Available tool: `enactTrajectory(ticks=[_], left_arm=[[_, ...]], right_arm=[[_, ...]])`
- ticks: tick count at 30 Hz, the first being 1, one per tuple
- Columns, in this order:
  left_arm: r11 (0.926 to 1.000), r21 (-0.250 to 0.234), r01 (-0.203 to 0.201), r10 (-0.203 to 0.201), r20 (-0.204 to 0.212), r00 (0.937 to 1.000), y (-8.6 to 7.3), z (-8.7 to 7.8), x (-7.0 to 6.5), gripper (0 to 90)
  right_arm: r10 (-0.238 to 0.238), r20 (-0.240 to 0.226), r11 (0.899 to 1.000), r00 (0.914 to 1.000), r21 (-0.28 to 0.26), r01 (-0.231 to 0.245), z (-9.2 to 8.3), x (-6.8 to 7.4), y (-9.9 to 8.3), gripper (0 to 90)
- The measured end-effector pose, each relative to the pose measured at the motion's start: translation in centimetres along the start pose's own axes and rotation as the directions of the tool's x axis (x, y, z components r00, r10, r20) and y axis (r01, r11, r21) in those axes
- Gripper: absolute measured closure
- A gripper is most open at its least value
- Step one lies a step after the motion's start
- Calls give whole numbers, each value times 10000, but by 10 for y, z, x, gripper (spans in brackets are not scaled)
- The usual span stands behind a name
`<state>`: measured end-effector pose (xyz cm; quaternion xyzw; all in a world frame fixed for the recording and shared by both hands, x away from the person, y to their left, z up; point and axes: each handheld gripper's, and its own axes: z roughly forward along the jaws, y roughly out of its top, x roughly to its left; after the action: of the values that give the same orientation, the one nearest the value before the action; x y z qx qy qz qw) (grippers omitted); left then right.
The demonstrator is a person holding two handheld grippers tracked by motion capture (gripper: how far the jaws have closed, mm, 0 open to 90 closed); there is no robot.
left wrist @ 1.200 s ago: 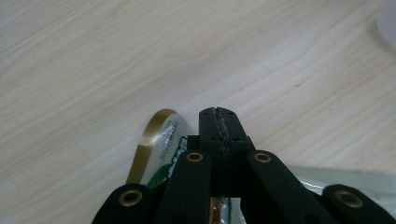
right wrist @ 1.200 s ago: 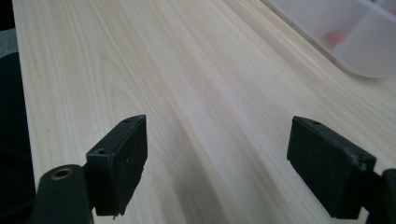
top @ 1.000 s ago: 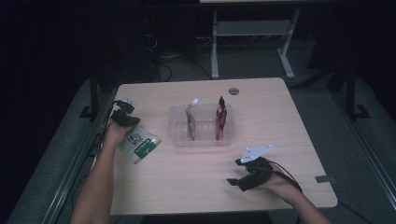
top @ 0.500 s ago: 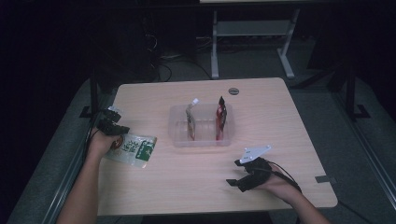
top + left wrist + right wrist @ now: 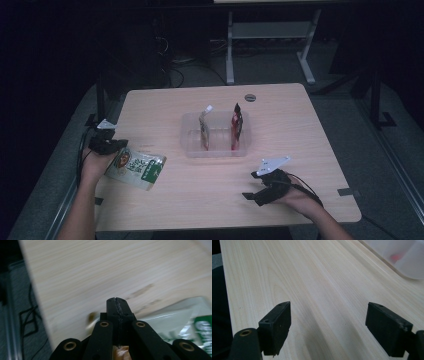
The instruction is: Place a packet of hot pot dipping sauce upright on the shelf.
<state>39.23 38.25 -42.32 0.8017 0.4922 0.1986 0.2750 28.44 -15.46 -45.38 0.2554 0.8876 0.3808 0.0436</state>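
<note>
Two snack packets [image 5: 220,131] already upright in clear tray [image 5: 192,150]; green pouch [image 5: 136,167] pinched in left gripper [image 5: 119,152] jaws above counter [image 5: 210,195], unfiled; right gripper [image 5: 250,192] jaws wide, empty.

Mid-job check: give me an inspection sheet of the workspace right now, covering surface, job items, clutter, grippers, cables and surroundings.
Surface: light wooden table, dimly lit, with a round grommet near the far edge.
Job's things: green-and-white pouch at the table's left edge; clear plastic bin mid-table, holding a pale pouch and a red pouch, both standing on edge.
Clutter: nothing seen.
Grippers: left gripper shut, jaws pressed together beside the green-and-white pouch, whether it pinches the pouch's edge cannot be told; right gripper open over bare table, holding nothing.
Cables: one trails from each gripper; more lie on the floor behind the table.
Surroundings: dark room, white metal stand beyond the table.
</note>
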Motion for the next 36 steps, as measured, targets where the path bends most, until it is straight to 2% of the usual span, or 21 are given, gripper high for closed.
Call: enactTrajectory(ticks=[2,5,8,12,15,17,21,22,25,28,31,33,34,36], left_arm=[[9991,110,405,-403,-234,9989,-8,5,8,895],[9966,402,721,-705,-403,9967,-18,11,15,895],[9951,615,772,-752,-342,9966,-24,13,17,895],[9934,579,987,-952,-599,9936,-30,12,22,894],[9929,568,1047,-1017,-538,9934,-31,13,24,895],[9917,494,1183,-1169,-306,9927,-31,14,24,895],[9918,574,1143,-1151,113,9933,-32,13,19,896],[9911,501,1235,-1245,184,9920,-33,12,18,896],[9897,302,1397,-1418,818,9865,-35,7,13,896],[9910,356,1288,-1321,1116,9849,-35,5,4,896],[9938,413,1034,-1085,1508,9826,-35,4,-11,896],[9964,533,661,-743,1707,9825,-36,2,-25,896],[9964,533,661,-743,1707,9825,-36,2,-25,896],[9968,647,460,-572,1850,9811,-37,0,-35,896]], right_arm=[[-23,-7,10000,10000,29,23,0,0,0,201],[-62,-17,10000,10000,7,62,0,0,1,201],[-42,5,10000,10000,19,42,0,0,0,202],[-15,4,10000,10000,6,15,0,0,0,202],[-40,-4,10000,10000,36,41,0,0,0,202],[-49,-11,10000,10000,48,49,1,0,0,202],[-13,9,10000,10000,22,13,-1,0,0,202],[2,7,10000,10000,-16,-2,-1,0,0,202],[5,58,10000,10000,-48,-5,-1,-2,-1,202],[48,30,10000,10000,-59,-48,-2,-1,-1,202],[-11,13,10000,10000,-28,11,-1,0,0,202],[-10,17,10000,10000,-28,10,-2,0,0,202],[-10,17,10000,10000,-28,10,-2,0,0,202],[-21,25,10000,10000,-58,21,-2,1,0,202]])
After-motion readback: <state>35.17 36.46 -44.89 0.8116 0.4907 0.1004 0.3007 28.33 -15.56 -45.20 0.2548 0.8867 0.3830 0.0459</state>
